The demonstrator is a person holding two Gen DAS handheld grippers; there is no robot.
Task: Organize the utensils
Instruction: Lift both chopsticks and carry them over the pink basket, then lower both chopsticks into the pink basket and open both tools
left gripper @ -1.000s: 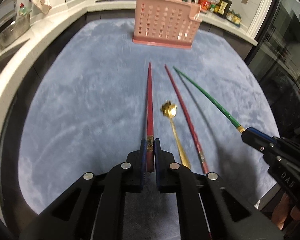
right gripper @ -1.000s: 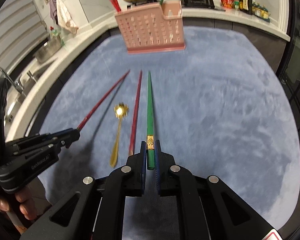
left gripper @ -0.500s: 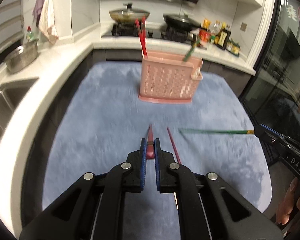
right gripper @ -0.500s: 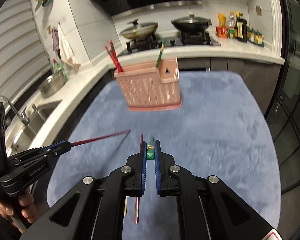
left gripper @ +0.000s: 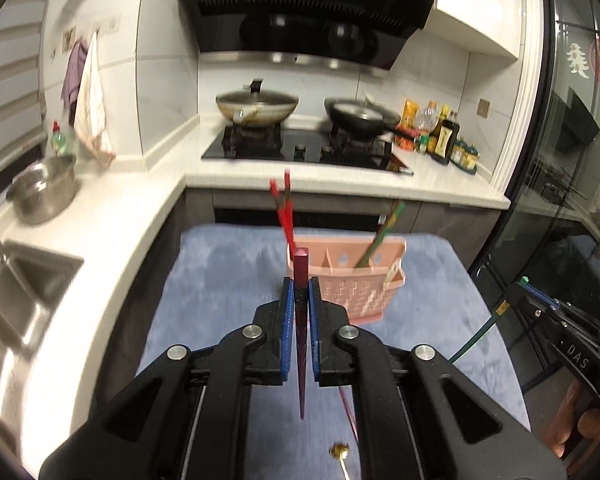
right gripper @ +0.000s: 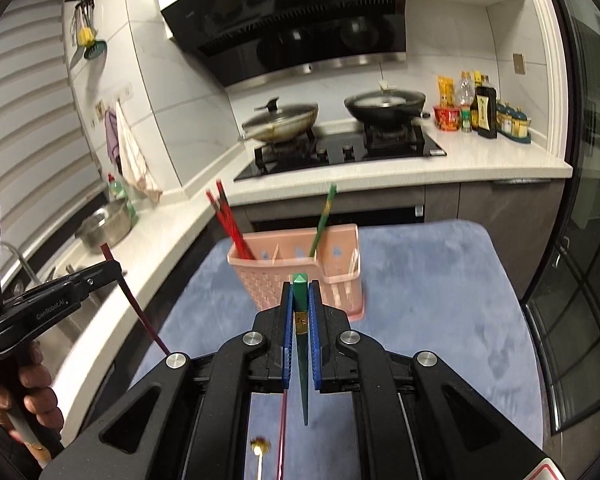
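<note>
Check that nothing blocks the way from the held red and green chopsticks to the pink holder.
Nothing visible does. Only bare blue mat lies between the red chopstick in the left gripper, the green chopstick in the right gripper, and the pink holder.

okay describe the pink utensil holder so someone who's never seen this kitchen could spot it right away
Find the blue cloth spread in front of the stove. The pink holder stands upright at its far end, a slotted plastic basket split into compartments. Red chopsticks lean out of its left compartment and one green chopstick out of a middle one.
</note>
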